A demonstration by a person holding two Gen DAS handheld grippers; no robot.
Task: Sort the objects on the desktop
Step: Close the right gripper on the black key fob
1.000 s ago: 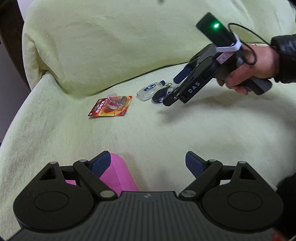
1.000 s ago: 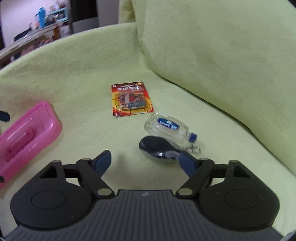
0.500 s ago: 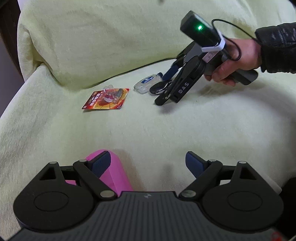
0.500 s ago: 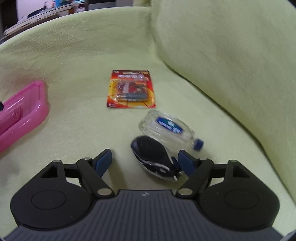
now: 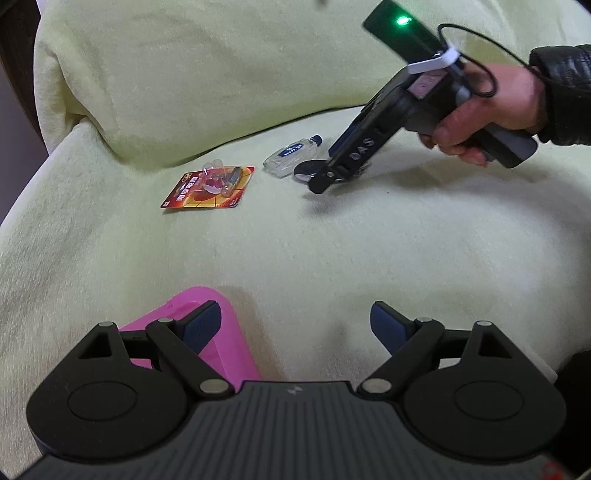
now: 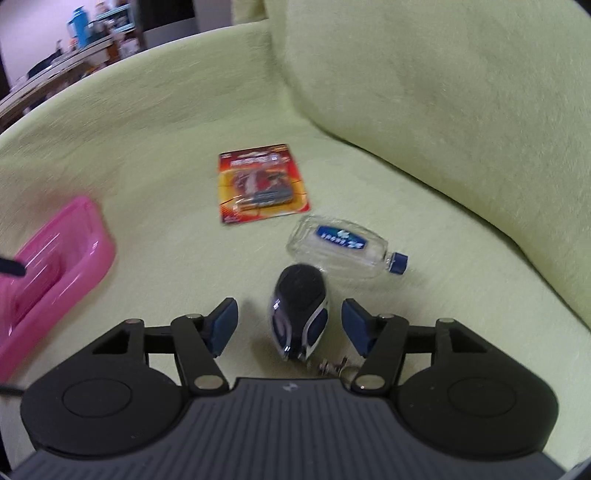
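A black car key fob point(image 6: 297, 309) with a metal ring lies on the yellow-green sofa seat, between the open fingers of my right gripper point(image 6: 290, 323), with gaps on both sides. Just beyond it a small clear bottle point(image 6: 341, 245) with a blue cap lies on its side. Farther off lies a red battery blister pack point(image 6: 262, 182). In the left wrist view the right gripper point(image 5: 325, 177) tilts down over the fob point(image 5: 308, 170), beside the bottle point(image 5: 290, 157) and pack point(image 5: 208, 186). My left gripper point(image 5: 295, 326) is open, its left finger over a pink tray point(image 5: 225, 354).
The pink tray point(image 6: 51, 266) sits at the left of the seat in the right wrist view. The sofa backrest point(image 6: 443, 92) rises close behind the bottle. A person's hand point(image 5: 480, 118) in a dark sleeve holds the right gripper. Cluttered shelves point(image 6: 81, 33) show far back.
The right gripper has moved forward and turned, so the key fob now lies between its fingers instead of just ahead of them. The left gripper has stayed over the pink tray.
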